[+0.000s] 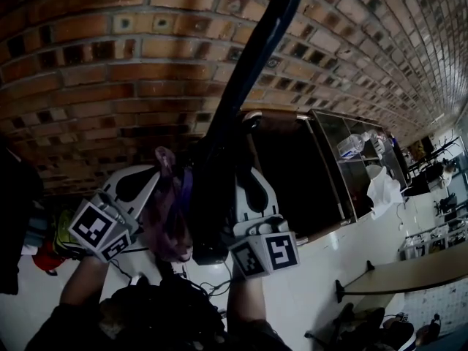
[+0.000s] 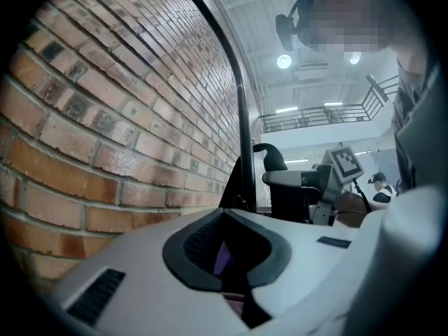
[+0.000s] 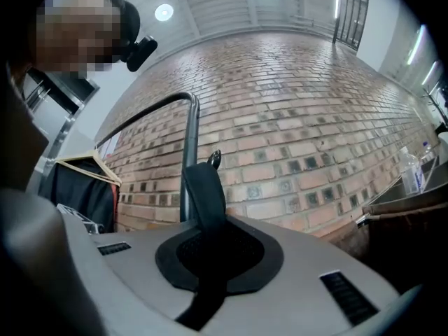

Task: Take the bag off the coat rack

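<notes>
**A:** Head view: the flat black bag strap runs steeply up, leaning right, in front of a rough brick wall. The right gripper is pinching it.

**B:** Left gripper view: the left gripper is clamped on something thin and purple.

**A:** Right gripper view: the strap stands upright from the closed jaws, and its top is at the hook on the rack pole.

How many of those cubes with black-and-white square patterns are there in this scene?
2. One black-and-white patterned cube sits at the head view's lower left; the other is at lower centre, slightly right. None seems hidden.
</notes>
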`<state>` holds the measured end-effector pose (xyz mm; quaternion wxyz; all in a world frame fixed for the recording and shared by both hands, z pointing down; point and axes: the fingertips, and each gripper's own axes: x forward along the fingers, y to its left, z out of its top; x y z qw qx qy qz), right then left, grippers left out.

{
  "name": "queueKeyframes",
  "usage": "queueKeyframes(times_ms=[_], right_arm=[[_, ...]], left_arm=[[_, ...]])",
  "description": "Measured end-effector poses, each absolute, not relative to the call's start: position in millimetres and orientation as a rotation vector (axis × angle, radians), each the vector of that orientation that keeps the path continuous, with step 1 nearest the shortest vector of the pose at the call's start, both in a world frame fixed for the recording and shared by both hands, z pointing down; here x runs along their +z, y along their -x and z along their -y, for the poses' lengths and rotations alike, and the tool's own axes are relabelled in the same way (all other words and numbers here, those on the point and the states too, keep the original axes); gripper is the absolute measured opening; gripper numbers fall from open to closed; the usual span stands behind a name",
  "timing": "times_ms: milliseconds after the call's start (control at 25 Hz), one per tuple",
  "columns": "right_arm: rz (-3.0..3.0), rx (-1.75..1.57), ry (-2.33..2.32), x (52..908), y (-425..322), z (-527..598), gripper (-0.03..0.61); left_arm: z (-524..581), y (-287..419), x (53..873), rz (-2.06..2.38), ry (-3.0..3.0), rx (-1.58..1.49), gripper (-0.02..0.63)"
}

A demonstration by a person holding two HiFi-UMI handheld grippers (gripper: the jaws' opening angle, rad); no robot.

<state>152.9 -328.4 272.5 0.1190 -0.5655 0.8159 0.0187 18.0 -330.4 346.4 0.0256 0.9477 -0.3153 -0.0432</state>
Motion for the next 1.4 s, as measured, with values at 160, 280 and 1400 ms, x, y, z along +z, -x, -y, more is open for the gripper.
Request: queueKeyframes(times_ms=[160, 280, 1400], right_arm=[[-2.352, 0.068, 1.625, 248.3, -159.6, 332.3, 0.041], [-2.322, 0.055, 1.601, 236.1, -163.0, 336.9, 0.041], [-2.097, 0.047, 1.65, 189.5, -223.3, 364.7, 0.041]], left_arm=[[336.6, -13.6, 338.6, 0.989, -2.938, -0.15, 0.012], [343.1, -13.5, 330.3, 0.995, -2.965, -0.153, 0.012], [375.3, -8.1, 291.6, 1.005, -3.027, -0.214, 0.012]])
